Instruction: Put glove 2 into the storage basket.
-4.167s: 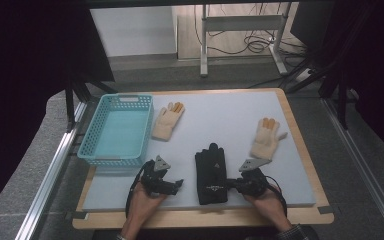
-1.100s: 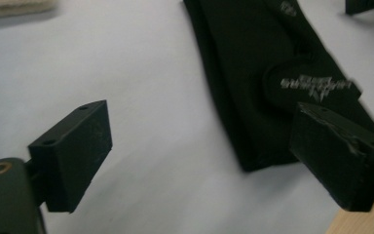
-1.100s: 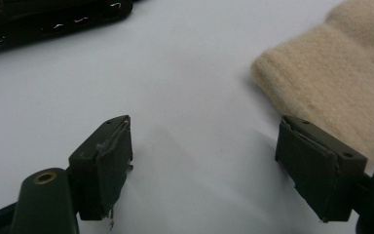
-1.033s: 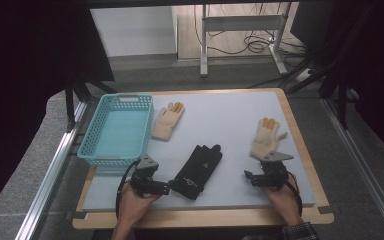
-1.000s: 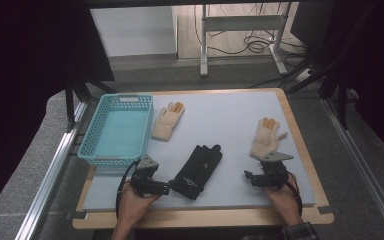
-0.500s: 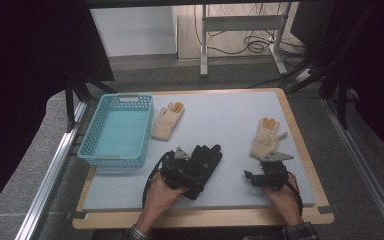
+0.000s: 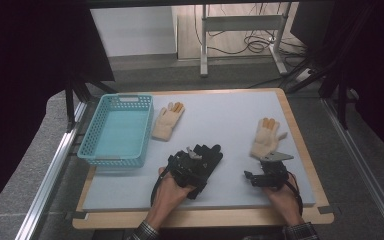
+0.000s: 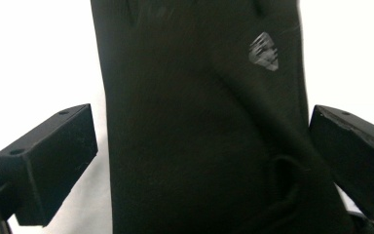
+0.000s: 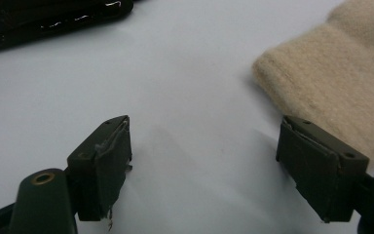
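A black glove (image 7: 207, 156) lies at the front middle of the pale blue mat (image 7: 220, 120). My left gripper (image 7: 190, 164) is over it. In the left gripper view the black glove (image 8: 199, 122) runs up between the two jaws of the left gripper (image 8: 204, 146), which stand wide apart on either side, open. My right gripper (image 7: 251, 176) rests on the mat just in front of a beige glove (image 7: 265, 137). Its jaws are open on bare mat in the right gripper view, right gripper (image 9: 204, 151), with the beige glove's cuff (image 9: 341, 83) by the right jaw.
A turquoise basket (image 7: 117, 130) stands at the mat's left edge, with nothing in it. A second beige glove (image 7: 167, 120) lies just right of the basket. A strip of the black glove (image 9: 53, 19) shows at the right gripper view's top left. Wooden table rim (image 7: 300, 135) borders the mat.
The left gripper has moved right and forward from the mat's front left onto the black glove. Earlier the right gripper left the black glove for the beige one; it has since stayed still.
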A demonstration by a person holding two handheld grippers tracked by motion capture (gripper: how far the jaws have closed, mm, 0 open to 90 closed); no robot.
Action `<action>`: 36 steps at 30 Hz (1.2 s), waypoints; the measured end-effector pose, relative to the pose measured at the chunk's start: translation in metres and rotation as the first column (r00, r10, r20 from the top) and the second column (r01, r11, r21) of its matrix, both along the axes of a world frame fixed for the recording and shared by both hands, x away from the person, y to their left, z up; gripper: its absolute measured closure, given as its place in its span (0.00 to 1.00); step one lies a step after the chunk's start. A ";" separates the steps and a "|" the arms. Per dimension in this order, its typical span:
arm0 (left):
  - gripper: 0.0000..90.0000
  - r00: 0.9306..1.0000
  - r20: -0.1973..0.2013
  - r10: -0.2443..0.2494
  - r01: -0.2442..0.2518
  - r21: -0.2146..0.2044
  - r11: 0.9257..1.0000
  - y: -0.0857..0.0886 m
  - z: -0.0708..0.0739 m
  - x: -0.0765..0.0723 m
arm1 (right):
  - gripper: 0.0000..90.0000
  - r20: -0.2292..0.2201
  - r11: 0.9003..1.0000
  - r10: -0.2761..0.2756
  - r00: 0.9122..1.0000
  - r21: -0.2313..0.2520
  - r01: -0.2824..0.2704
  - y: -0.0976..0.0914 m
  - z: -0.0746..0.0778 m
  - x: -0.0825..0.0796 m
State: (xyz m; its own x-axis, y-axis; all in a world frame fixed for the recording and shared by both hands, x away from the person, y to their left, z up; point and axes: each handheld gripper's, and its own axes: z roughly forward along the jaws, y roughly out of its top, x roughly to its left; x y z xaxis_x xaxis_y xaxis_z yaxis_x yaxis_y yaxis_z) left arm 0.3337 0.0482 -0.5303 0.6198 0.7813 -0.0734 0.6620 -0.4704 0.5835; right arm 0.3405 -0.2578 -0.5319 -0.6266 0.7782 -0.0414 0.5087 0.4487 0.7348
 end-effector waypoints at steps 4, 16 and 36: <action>0.00 1.000 0.001 -0.027 0.027 0.044 0.999 -0.009 -0.001 -0.006 | 0.22 0.000 1.000 0.000 1.000 -0.001 0.000 0.000 0.000 0.000; 0.45 1.000 0.019 -0.015 0.014 0.033 0.999 0.008 0.007 -0.003 | 0.22 0.000 1.000 0.000 1.000 -0.001 0.000 0.000 0.000 0.000; 0.66 0.998 0.060 0.000 0.000 -0.005 1.000 0.035 0.049 0.014 | 0.22 0.000 1.000 -0.002 1.000 0.000 0.002 0.000 0.000 0.000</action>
State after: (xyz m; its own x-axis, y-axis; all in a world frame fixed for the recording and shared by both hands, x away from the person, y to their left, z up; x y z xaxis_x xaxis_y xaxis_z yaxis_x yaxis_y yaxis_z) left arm 0.3473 0.0835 -0.4817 0.6233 0.7809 -0.0403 0.6257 -0.4672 0.6246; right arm 0.3402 -0.2576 -0.5319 -0.6251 0.7795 -0.0408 0.5099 0.4474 0.7347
